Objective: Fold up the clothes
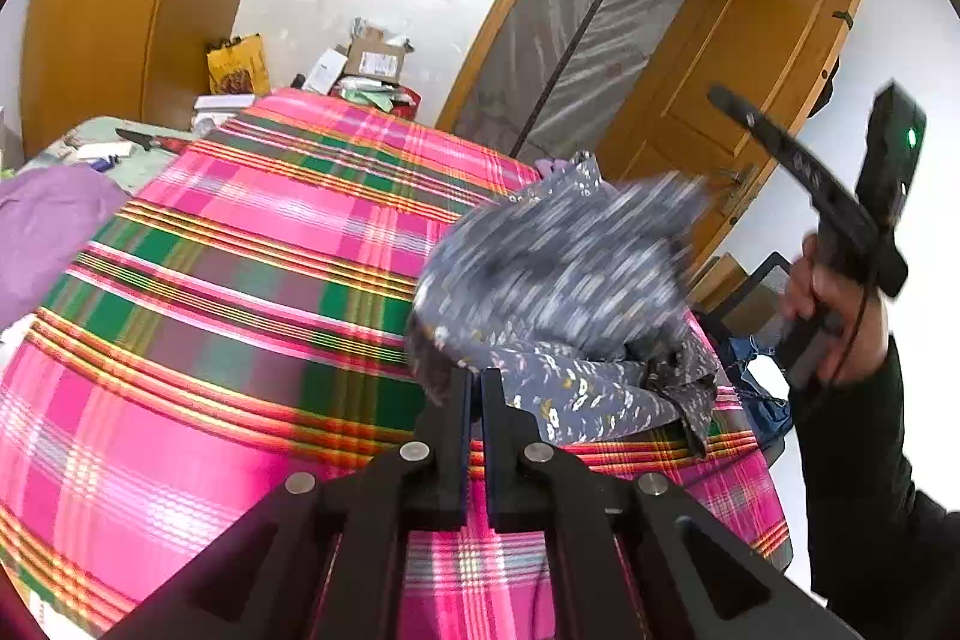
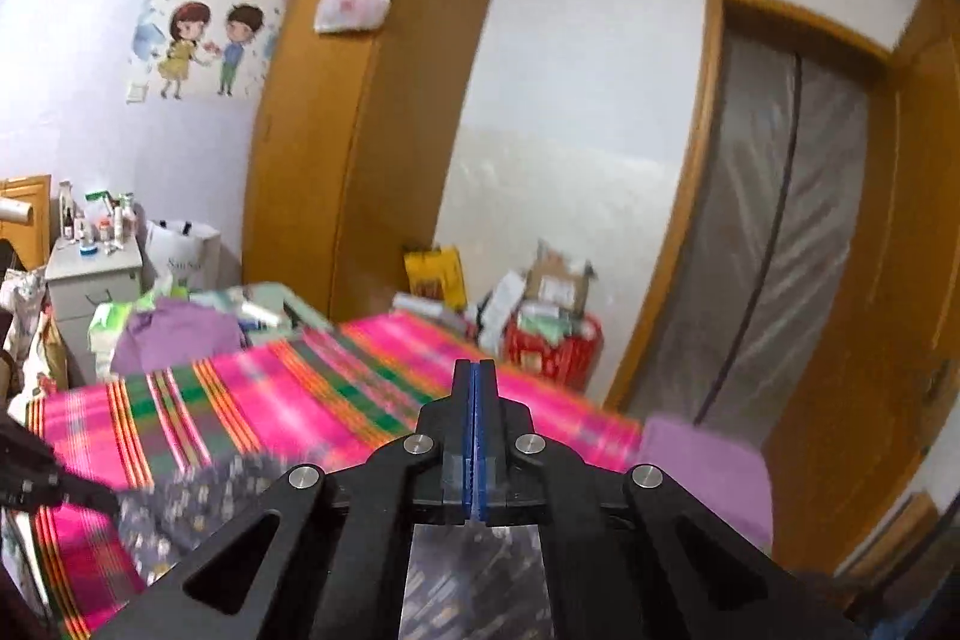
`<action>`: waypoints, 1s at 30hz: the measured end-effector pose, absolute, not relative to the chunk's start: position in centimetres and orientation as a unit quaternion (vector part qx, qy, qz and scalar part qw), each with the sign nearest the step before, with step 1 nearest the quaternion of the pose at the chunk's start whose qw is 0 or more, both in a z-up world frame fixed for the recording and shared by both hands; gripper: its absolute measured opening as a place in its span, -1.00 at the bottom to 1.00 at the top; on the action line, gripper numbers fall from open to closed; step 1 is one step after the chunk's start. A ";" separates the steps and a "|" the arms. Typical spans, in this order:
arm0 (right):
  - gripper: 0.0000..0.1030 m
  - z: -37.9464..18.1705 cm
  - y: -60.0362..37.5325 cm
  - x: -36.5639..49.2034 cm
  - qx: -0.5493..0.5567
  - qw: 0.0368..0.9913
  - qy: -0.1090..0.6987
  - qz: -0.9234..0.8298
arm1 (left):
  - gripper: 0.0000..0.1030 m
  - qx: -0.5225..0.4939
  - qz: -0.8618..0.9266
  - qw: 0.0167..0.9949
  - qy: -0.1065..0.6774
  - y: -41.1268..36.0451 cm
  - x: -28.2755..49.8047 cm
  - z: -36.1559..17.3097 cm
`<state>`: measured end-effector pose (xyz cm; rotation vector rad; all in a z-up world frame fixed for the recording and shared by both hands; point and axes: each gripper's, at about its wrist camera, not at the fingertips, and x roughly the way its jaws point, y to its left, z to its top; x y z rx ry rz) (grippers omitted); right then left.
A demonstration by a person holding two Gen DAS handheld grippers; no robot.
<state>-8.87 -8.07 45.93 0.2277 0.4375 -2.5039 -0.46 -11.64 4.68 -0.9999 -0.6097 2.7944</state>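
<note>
A grey-blue floral garment (image 1: 558,280) is bunched on the right side of the pink plaid bed cover (image 1: 228,280), its upper part blurred and lifted. My left gripper (image 1: 476,379) is shut on the garment's near-left edge. In the left wrist view, a hand (image 1: 834,304) holds my right gripper (image 1: 720,97) high at the right, above and apart from the cloth. Its blue pads (image 2: 475,400) are pressed shut with nothing seen between the tips. In the right wrist view, the floral garment (image 2: 198,508) lies low at the left, by my left gripper (image 2: 90,499).
A purple garment (image 1: 48,220) lies at the bed's left edge, and more purple cloth (image 2: 708,466) at its right. A wooden wardrobe (image 2: 360,130), a pile of boxes and bags (image 2: 540,316), a nightstand (image 2: 90,280) and an open wooden door (image 1: 750,88) surround the bed.
</note>
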 end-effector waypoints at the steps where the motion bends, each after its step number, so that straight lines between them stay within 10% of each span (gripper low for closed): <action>1: -1.00 46.6 -8.8 -8.8 0.076 0.295 0.169 -0.937 | -1.00 -0.327 0.923 0.048 -0.196 -12.0 0.0 4.9; 7: -0.96 44.7 -12.0 -10.3 0.114 0.331 0.188 -0.917 | -1.00 -0.340 0.918 0.002 -0.206 -15.1 1.6 3.8; 14: -0.32 38.6 -10.1 -12.4 0.208 0.369 0.202 -0.883 | -0.99 -0.387 0.897 0.053 -0.205 -12.8 1.0 0.6; 30: -0.26 29.9 -9.0 -16.6 0.310 0.422 0.252 -0.814 | -0.28 -0.429 0.859 0.094 -0.263 -10.8 -0.7 -3.9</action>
